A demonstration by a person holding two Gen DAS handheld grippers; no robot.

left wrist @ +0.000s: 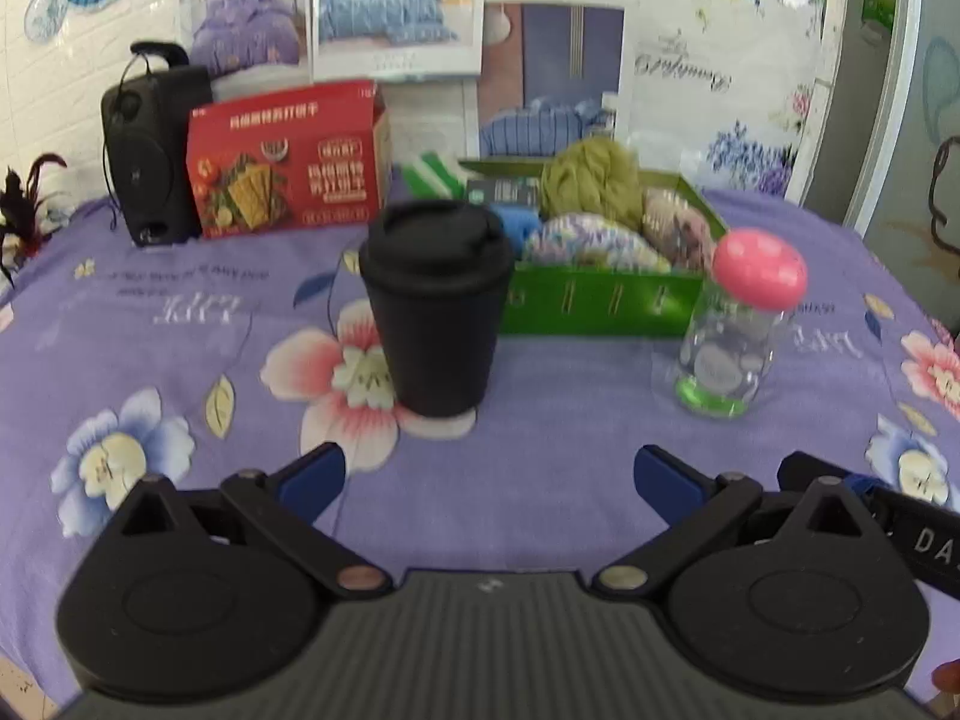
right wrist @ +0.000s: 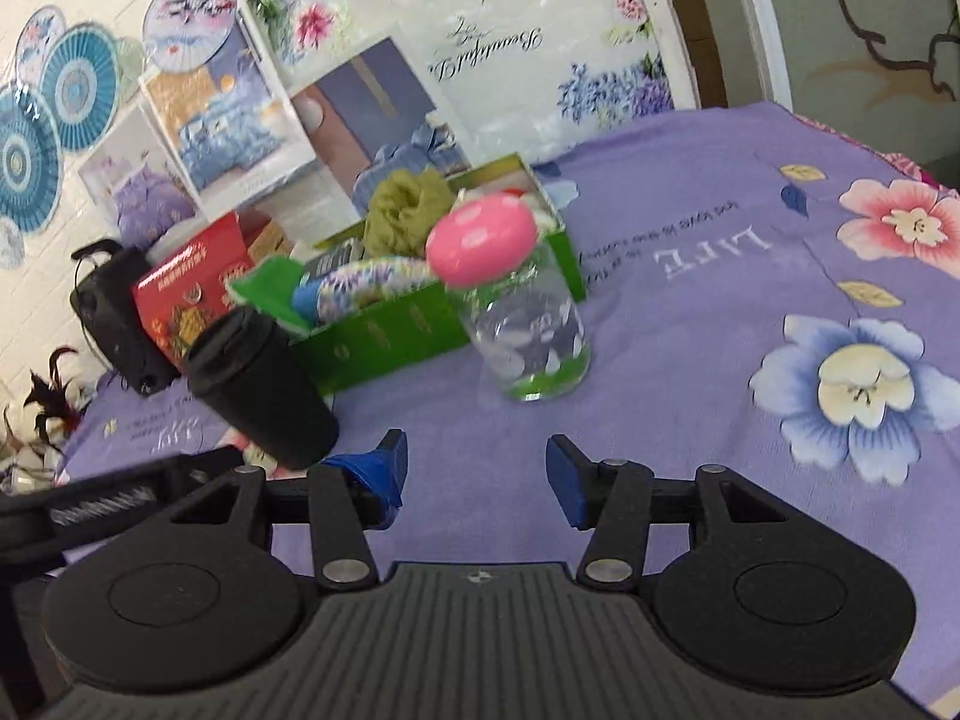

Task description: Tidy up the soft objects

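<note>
A green box [left wrist: 600, 300] stands on the purple flowered cloth and holds soft things: an olive scrunchy bundle [left wrist: 591, 180], a floral rolled cloth [left wrist: 588, 240], a pinkish patterned one [left wrist: 678, 222] and a blue piece [left wrist: 516, 222]. In the right wrist view the green box [right wrist: 390, 330] shows the olive bundle [right wrist: 408, 210] and the floral roll [right wrist: 366, 282]. My left gripper [left wrist: 489, 480] is open and empty, in front of the black cup. My right gripper [right wrist: 477, 474] is open and empty, short of the jar.
A black lidded cup [left wrist: 435, 306] and a clear jar with a pink lid [left wrist: 735, 324] stand in front of the box. A red carton [left wrist: 288, 162] and a black speaker [left wrist: 150, 150] stand at the back left. Bedding packs lean on the wall.
</note>
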